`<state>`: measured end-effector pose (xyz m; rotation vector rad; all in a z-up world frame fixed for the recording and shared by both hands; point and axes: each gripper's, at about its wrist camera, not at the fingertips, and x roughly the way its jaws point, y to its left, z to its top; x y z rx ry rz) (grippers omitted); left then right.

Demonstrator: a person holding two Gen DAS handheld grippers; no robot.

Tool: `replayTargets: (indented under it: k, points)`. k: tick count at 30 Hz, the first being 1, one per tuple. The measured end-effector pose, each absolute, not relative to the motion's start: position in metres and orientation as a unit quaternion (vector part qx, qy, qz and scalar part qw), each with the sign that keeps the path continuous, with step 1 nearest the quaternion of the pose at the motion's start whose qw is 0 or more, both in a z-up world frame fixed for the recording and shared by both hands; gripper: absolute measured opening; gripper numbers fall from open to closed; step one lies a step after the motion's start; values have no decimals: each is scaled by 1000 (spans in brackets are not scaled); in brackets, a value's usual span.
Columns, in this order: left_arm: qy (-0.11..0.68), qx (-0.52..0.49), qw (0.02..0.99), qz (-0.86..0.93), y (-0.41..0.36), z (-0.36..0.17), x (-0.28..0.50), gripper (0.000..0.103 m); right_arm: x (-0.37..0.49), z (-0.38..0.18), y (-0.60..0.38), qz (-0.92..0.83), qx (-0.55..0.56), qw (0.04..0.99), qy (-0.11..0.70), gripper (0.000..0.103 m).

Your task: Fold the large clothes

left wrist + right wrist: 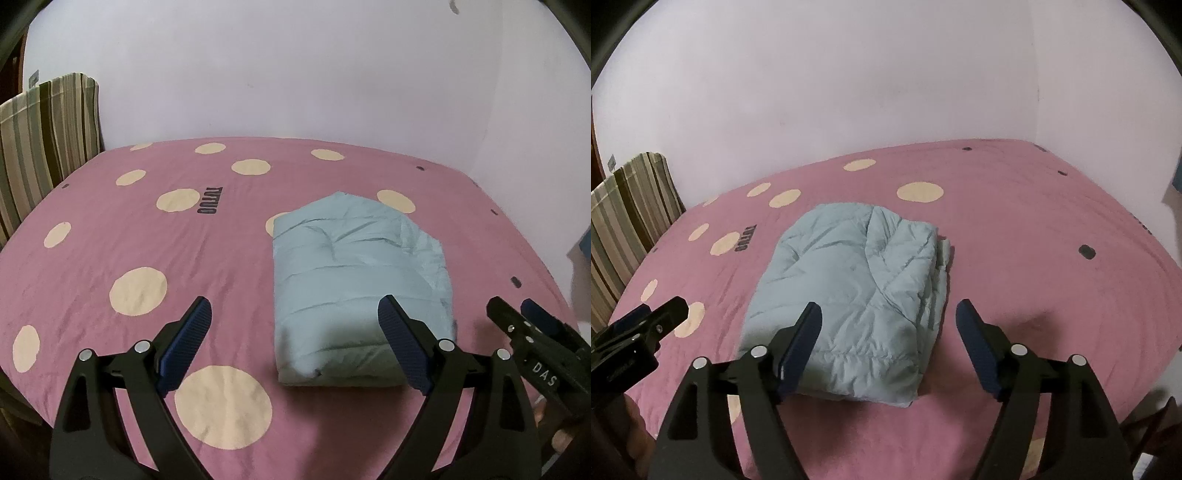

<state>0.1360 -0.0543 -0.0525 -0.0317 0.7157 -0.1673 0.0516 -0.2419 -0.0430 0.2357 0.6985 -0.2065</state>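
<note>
A pale blue padded garment (354, 288) lies folded into a thick rectangular bundle on the pink bed sheet (110, 229) with cream dots. My left gripper (295, 314) hovers over the bed at the bundle's near left, jaws wide apart and empty. The right gripper (517, 314) shows at the right edge of the left wrist view. In the right wrist view the same folded garment (849, 295) lies just ahead, and my right gripper (888, 317) stands open above its near right corner, holding nothing. The left gripper (661, 314) appears at the left edge there.
A striped cushion (48, 140) leans against the headboard at the far left. White walls (295, 74) close in the bed's far side and right side. Small dark marks (1086, 252) dot the sheet near the right edge. The bed's near edge drops off below both grippers.
</note>
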Motion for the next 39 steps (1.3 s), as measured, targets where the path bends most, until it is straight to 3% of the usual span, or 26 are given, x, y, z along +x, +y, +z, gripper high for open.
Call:
replayTargets:
  k: [39]
  points:
    - [348,-6,934,-85,-60,-52,123,92,45,-36,-234,-93,102,933,333,75]
